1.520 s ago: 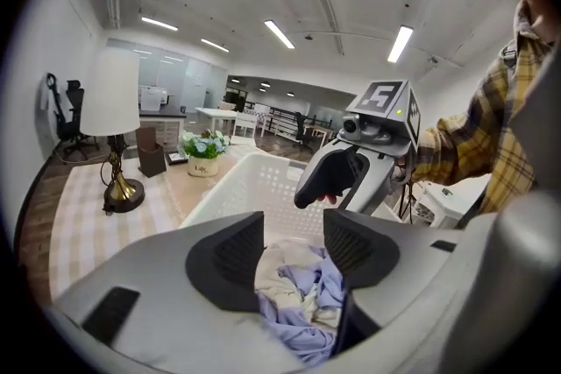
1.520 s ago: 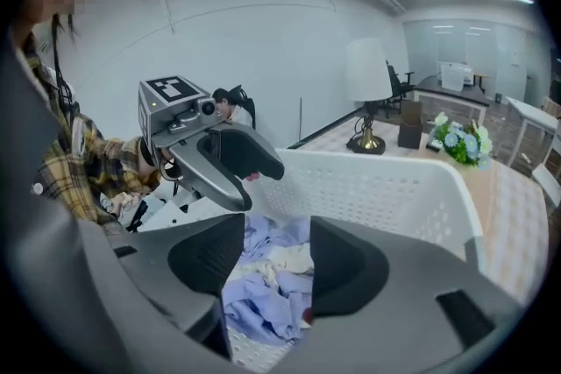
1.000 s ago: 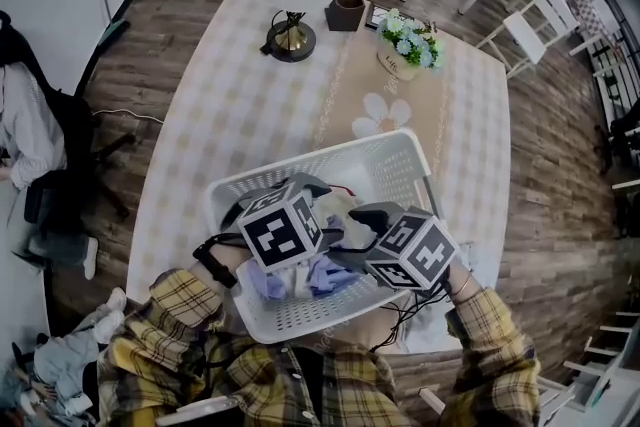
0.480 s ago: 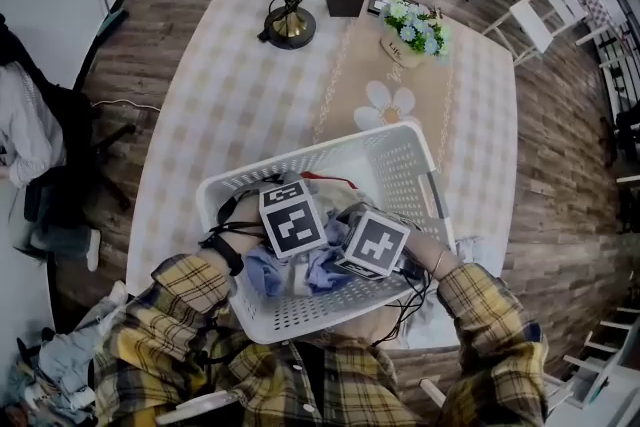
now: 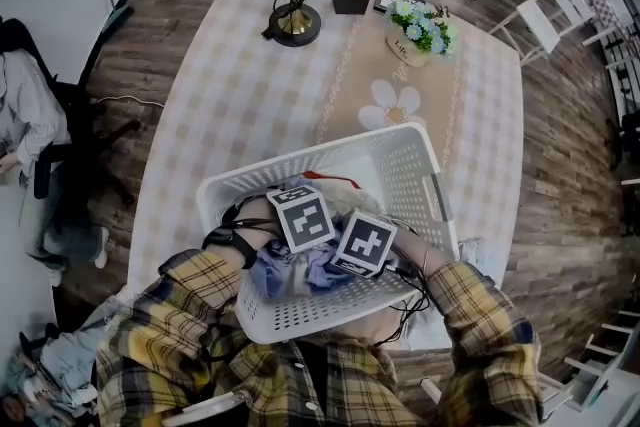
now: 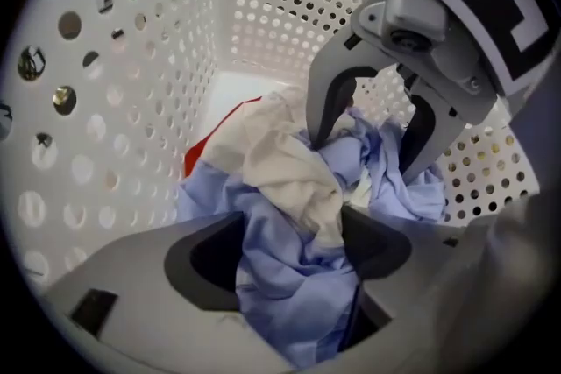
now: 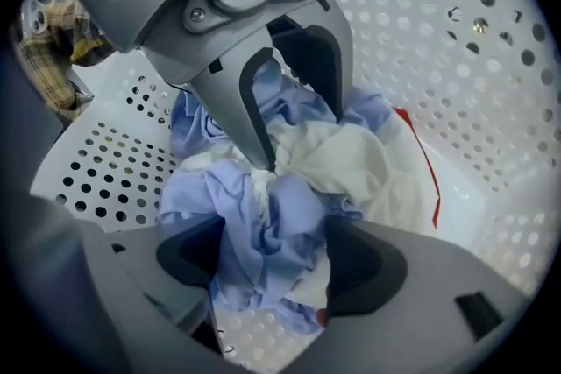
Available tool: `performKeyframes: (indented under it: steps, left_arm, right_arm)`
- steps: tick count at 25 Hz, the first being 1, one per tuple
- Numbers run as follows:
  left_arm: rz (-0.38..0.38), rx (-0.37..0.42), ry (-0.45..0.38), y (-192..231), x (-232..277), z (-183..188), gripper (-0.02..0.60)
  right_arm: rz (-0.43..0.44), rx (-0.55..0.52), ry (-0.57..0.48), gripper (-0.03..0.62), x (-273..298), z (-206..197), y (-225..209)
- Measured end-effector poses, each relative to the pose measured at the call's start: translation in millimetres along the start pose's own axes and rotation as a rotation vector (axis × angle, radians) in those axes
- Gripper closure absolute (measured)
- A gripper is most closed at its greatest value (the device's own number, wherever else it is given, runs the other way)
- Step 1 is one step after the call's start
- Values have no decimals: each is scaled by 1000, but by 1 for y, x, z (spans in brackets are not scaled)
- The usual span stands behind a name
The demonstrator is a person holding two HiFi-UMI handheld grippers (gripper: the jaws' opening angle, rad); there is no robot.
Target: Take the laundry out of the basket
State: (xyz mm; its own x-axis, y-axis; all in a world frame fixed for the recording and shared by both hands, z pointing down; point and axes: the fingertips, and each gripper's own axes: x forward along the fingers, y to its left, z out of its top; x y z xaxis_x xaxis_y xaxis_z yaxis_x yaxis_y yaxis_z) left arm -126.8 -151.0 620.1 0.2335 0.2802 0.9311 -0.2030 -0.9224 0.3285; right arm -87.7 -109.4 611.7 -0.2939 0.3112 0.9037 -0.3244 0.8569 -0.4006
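Laundry (image 6: 280,166), blue and cream, heaped in basket (image 5: 400,165) on desk (image 5: 250,85). My left claw (image 6: 294,257) and right claw (image 7: 273,265) down inside, both wide, just closing slightly; blue cloth between jaws, not yet pinched.

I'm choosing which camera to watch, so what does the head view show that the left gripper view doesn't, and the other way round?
Only the head view: the checked table, a lamp, a pot of flowers and the person's plaid sleeves. Only the left gripper view: the left claw's jaws, wide apart though just closing slightly, blue fabric between them; the right claw likewise, straddling more of it beside a cream garment. Both: the white perforated basket and that blue fabric.
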Motion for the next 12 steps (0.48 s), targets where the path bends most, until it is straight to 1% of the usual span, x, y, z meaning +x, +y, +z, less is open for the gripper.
performKeyframes:
  steps: [1, 3, 5, 6, 7, 9, 12]
  left_arm:
    - [-13, -4, 2, -2, 0, 0, 213]
    - [-40, 0, 6, -7, 0, 0, 260]
    - [-62, 23, 10, -12, 0, 0, 355]
    - [-68, 33, 12, -13, 0, 1, 395]
    - [-72, 39, 14, -14, 0, 1, 420]
    - [-76, 47, 13, -15, -3, 2, 455]
    - [-67, 48, 0, -14, -8, 6, 474]
  right_arm:
    - [2, -3, 2, 231, 0, -1, 0]
    - [9, -9, 5, 303, -1, -2, 1]
    - [13, -17, 4, 401, -2, -2, 1]
    - [11, -24, 2, 434, -2, -1, 2]
    - [7, -31, 1, 456, -3, -1, 2]
    - [0, -39, -4, 475, -7, 1, 2]
    - [-9, -45, -33, 486, -18, 7, 2]
